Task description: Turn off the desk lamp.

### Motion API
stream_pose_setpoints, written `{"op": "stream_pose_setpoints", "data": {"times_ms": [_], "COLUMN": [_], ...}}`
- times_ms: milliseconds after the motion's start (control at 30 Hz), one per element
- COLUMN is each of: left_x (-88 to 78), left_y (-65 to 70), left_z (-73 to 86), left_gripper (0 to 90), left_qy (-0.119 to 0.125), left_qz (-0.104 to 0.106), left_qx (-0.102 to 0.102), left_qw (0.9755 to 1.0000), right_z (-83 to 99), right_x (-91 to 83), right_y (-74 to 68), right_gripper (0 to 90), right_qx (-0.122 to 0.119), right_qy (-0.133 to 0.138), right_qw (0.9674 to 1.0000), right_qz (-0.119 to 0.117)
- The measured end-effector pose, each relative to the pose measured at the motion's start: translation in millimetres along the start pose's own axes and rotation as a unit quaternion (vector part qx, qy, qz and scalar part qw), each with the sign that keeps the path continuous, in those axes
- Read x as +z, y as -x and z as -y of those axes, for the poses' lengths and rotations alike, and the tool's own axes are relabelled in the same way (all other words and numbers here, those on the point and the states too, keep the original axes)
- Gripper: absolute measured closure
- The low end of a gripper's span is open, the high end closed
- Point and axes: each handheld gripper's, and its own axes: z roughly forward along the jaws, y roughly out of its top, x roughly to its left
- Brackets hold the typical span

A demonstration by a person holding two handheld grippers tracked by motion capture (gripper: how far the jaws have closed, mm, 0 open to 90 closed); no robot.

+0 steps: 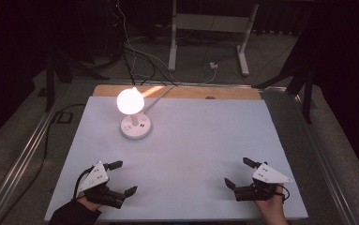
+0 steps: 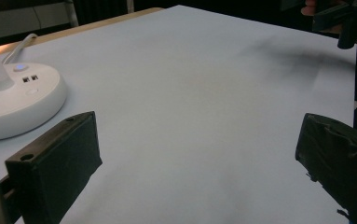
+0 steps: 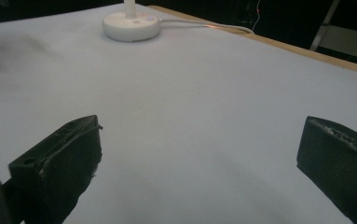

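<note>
Idling near table's front edge, left gripper [image 1: 117, 177] and right gripper [image 1: 239, 173] both gaping, holding nothing; approaching lit lamp [image 1: 134, 115] slowly, aiming squarely at base button.

We found no text, label, brand or number that could be read anywhere; the round white plastic lamp base [image 2: 13, 100] carried small dark markings beside its ports in the left gripper view, but they were too small and blurred for us to make out
</note>
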Motion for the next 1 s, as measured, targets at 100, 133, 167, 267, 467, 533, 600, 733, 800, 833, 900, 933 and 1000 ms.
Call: {"op": "stream_pose_setpoints", "data": {"times_ms": [100,133,167,267,467,533,600,733,800,833,900,933,1000], "left_x": [0.8,0.8,0.6,0.3,1.1,1.4,1.0,1.3,1.5,1.6,1.7,1.6,1.9], "left_y": [0.8,0.8,0.8,0.7,2.1,3.3,4.8,6.7,7.6,8.1,7.6,7.2,6.9], "left_z": [0.2,0.2,-0.1,-0.2,-0.4,-1.2,-2.7,-5.1,-7.0,-8.8,-10.5,-11.4,-12.9], "left_gripper": [0.5,0.5,0.5,0.5,0.5,0.5,0.5,0.5,0.5,0.5,0.5,0.5,0.5], "left_qy": [-0.006,-0.006,-0.006,-0.006,-0.012,-0.013,-0.011,-0.014,-0.012,-0.01,-0.01,-0.009,-0.007], "left_qz": [0.0,0.0,0.001,0.0,0.006,0.01,0.015,0.018,0.021,0.024,0.029,0.03,0.028], "left_qx": [0.001,0.001,0.002,0.002,0.006,0.004,0.006,0.006,0.007,0.008,0.006,0.006,0.003], "left_qw": [1.0,1.0,1.0,1.0,0.9999,0.9998,0.9998,0.9997,0.9997,0.9996,0.9995,0.9995,0.9996], "right_z": [-0.1,-0.2,-0.4,-0.9,-1.0,-1.1,-1.3,-2.1,-2.6,-2.7,-3.0,-3.2,-3.4], "right_x": [0.6,0.6,0.4,0.0,0.1,-0.2,-0.4,-1.3,-1.5,-1.8,-2.3,-2.5,-2.6], "right_y": [0.0,-0.4,-0.8,-0.9,-0.3,-0.6,-0.5,-1.6,-2.1,-2.3,-2.8,-3.1,-3.0], "right_gripper": [0.0,0.0,0.0,0.0,0.0,0.0,0.0,0.0,0.0,0.0,0.0,0.0,0.0], "right_qx": [0.002,0.001,-0.001,-0.001,0.003,0.003,0.001,0.003,0.001,0.001,0.004,0.004,0.004], "right_qy": [-0.003,-0.002,-0.001,0.001,0.003,0.004,0.005,0.01,0.013,0.013,0.016,0.017,0.018], "right_qw": [1.0,1.0,1.0,1.0,1.0,1.0,1.0,0.9999,0.9999,0.9999,0.9999,0.9998,0.9998], "right_qz": [-0.003,-0.003,-0.002,-0.004,-0.004,-0.004,-0.003,-0.002,-0.003,-0.002,-0.002,-0.003,-0.002]}}
